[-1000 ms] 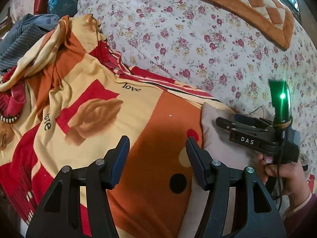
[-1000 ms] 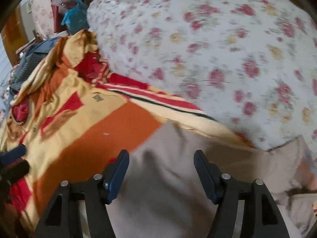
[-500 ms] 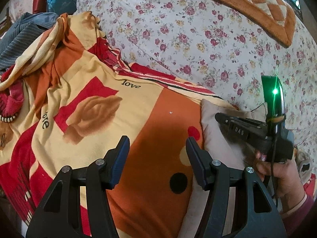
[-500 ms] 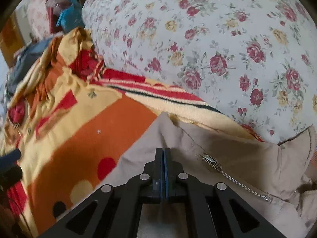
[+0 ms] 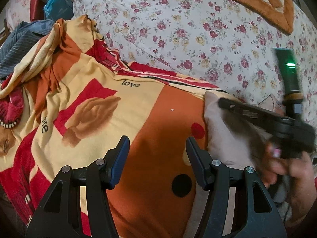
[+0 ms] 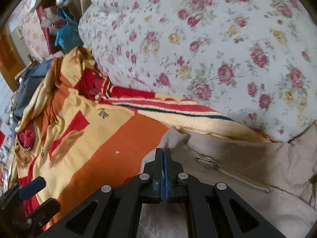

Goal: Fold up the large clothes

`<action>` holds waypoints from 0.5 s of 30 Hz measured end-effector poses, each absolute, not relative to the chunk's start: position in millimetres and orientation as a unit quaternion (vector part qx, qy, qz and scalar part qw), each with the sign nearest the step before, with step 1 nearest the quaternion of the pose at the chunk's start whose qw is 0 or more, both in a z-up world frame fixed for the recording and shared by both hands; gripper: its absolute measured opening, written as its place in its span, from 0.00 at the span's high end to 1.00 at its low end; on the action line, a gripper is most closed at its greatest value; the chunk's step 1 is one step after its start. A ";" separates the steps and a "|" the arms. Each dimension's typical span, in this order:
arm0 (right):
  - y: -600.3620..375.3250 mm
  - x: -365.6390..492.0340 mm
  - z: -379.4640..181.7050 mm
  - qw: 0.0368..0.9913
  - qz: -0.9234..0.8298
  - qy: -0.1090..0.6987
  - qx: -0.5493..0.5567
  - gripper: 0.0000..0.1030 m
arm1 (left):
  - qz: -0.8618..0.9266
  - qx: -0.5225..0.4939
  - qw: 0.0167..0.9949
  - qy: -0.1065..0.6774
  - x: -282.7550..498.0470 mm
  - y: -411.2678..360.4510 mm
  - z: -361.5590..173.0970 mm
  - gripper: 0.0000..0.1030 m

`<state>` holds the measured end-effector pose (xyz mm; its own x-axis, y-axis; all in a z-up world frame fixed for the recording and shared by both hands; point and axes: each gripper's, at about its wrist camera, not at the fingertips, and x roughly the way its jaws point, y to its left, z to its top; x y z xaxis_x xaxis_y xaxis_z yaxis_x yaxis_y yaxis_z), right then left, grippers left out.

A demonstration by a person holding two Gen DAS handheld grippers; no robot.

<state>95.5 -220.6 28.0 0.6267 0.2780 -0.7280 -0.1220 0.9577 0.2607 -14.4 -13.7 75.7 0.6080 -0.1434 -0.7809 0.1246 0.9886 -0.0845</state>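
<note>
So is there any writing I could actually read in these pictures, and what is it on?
"love": black script on the yellow and orange blanket.
"love" again, sideways, lower on that blanket, partly creased.
White lettering on the side of the right tool: too blurred to read.

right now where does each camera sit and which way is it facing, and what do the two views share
Left wrist: sits on the left gripper, looking forward and down over the orange and yellow blanket; its own open fingers show, plus the right hand holding the right gripper.
Right wrist: sits on the right gripper, looking down at the beige garment; its shut fingers and the left gripper show.
Shared: blanket, beige garment, floral quilt.
</note>
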 end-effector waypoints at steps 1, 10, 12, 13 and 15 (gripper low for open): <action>-227.8 86.8 34.5 0.898 0.112 0.413 0.105 0.97 | -0.083 -0.015 0.894 0.439 -14.5 -14.0 74.8 0.42; -334.8 -71.1 72.2 0.906 0.001 0.412 0.094 0.40 | -0.160 -0.023 0.888 0.430 -28.2 -42.7 75.5 0.39; -368.6 -105.9 66.6 0.898 -0.070 0.424 0.097 0.40 | -0.189 -0.026 0.884 0.426 -31.1 -53.9 73.8 0.32; -384.0 -119.5 59.9 0.889 -0.102 0.433 0.107 0.40 | -0.197 -0.019 0.884 0.424 -32.6 -61.0 71.4 0.32; -415.7 -138.2 36.2 0.864 -0.144 0.462 0.139 0.40 | -0.192 0.023 0.882 0.430 -33.2 -78.0 61.5 0.32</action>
